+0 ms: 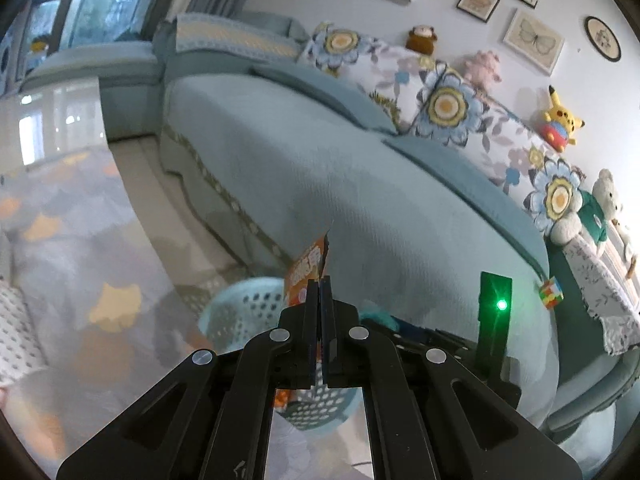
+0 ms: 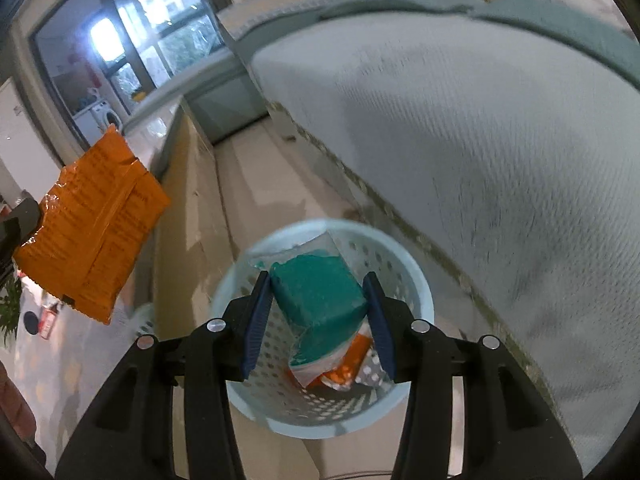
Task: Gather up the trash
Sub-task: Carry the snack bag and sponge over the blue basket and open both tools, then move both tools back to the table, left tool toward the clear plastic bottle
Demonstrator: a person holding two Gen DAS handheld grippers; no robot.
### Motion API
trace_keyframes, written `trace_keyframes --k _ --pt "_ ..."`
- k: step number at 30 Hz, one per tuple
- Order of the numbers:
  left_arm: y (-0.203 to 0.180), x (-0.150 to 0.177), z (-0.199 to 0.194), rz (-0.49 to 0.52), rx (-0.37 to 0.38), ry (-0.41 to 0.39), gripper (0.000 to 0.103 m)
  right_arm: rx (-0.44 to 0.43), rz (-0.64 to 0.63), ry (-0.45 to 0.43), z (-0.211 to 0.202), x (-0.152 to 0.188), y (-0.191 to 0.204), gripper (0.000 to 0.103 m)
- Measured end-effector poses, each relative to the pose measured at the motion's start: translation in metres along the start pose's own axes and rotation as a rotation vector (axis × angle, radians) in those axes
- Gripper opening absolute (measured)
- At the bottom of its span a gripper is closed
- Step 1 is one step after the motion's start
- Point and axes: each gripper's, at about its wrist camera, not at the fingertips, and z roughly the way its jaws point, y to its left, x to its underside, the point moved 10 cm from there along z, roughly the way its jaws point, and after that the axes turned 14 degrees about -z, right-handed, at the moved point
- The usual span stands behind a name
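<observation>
Beside the sofa [image 2: 480, 140], low in the frame, the basket [image 2: 420, 292] sits under the right gripper [image 2: 318, 312], whose jaws bracket a teal packet [image 2: 320, 292] that could snag there, while the left gripper [image 1: 319, 300], clamped on the orange bag [image 2: 92, 224] at left, could drop it short.

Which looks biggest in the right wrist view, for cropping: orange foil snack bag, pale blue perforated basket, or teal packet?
1. Pale blue perforated basket.
2. Orange foil snack bag, close behind; it hangs nearer the camera, so unsure.
3. Teal packet, between the right gripper's fingers.
</observation>
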Motion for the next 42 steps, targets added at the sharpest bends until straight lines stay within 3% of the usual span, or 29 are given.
trace_keyframes --k 4,8,11,20,24,29,36,39,42 --pt "0.003 0.005 0.014 -0.004 -0.005 0.018 0.002 -0.002 0.024 0.043 0.015 0.010 -0.007 0.048" --pt "0.012 0.005 0.014 0.002 -0.043 0.005 0.037 -0.011 0.038 0.050 0.019 0.015 -0.007 0.055" --pt "0.016 0.002 0.001 -0.006 -0.043 -0.011 0.054 -0.001 0.040 0.047 0.020 0.015 -0.009 0.059" --pt "0.022 -0.010 -0.026 -0.012 -0.060 -0.076 0.062 -0.006 0.011 0.009 0.004 0.004 0.000 0.064" --pt "0.029 -0.015 -0.047 -0.015 -0.078 -0.115 0.062 -0.048 0.000 -0.042 -0.012 -0.009 0.018 0.064" --pt "0.049 -0.027 -0.096 -0.014 -0.149 -0.219 0.074 -0.136 -0.074 -0.138 -0.046 -0.036 0.071 0.064" --pt "0.113 -0.045 -0.185 -0.103 -0.272 -0.361 0.074 -0.233 -0.216 -0.198 -0.070 -0.061 0.175 0.064" --pt "0.146 -0.050 -0.226 -0.144 -0.366 -0.423 0.084 -0.262 -0.273 -0.201 -0.068 -0.066 0.216 0.064" --pt "0.184 -0.052 -0.267 -0.194 -0.471 -0.485 0.087 -0.285 -0.316 -0.180 -0.056 -0.061 0.263 0.064"
